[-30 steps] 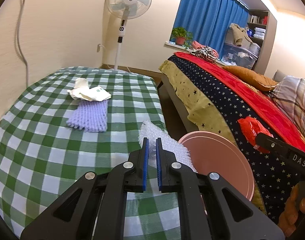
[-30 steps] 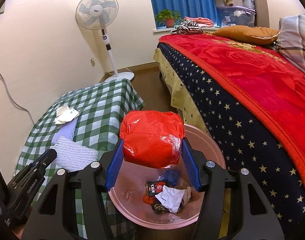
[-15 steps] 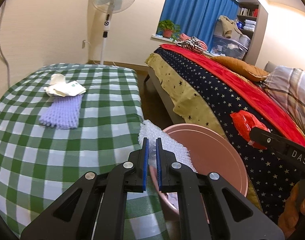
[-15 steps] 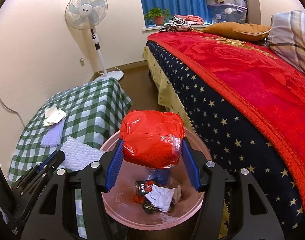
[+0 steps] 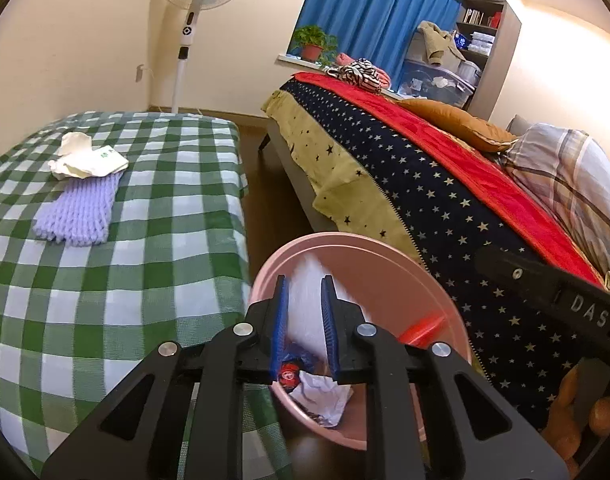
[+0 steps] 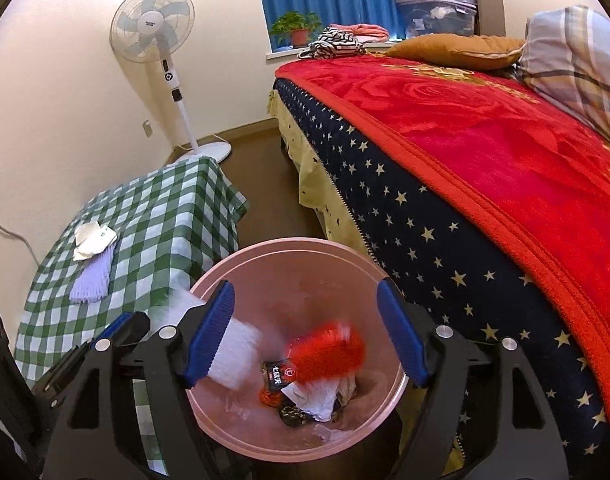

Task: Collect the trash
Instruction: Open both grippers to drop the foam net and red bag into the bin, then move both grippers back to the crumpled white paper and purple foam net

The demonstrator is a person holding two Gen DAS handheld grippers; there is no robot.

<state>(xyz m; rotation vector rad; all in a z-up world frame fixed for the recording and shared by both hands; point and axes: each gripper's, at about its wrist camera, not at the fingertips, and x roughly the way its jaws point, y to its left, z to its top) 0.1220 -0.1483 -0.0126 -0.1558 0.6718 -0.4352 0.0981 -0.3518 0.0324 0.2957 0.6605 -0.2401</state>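
Right gripper [image 6: 305, 336]: the jaws are seen spread wide over the pink bin [image 6: 385, 396], with nothing between them; half a second ago the red bag was clamped there.
Red bag [image 6: 325, 352]: it is shown blurred, inside the bin rim and just above the trash heap, so it is judged to be in free fall after release.
Left gripper [image 5: 304, 328]: the jaws are parted, whereas they were nearly together on the white foam sheet half a second ago; the tips are now held over the bin mouth instead of beside it.
White foam sheet [image 6: 233, 352]: it is blurred in both views, passing between the left jaws and down along the bin's inner wall; it is judged to have been let go at the same time as the bag.
Bin contents: crumpled white paper [image 6: 313, 400] and a dark wrapper [image 6: 275, 376] are seen at the bottom.
Checked table [image 5: 153, 240]: a purple foam net [image 5: 81, 212] and a white paper wad [image 5: 85, 160] touching its far end are left lying, well apart from the bin.
Meaning for the task: two items are judged delivered and both grippers freed; the two pieces on the table are taken as the remaining pickups.
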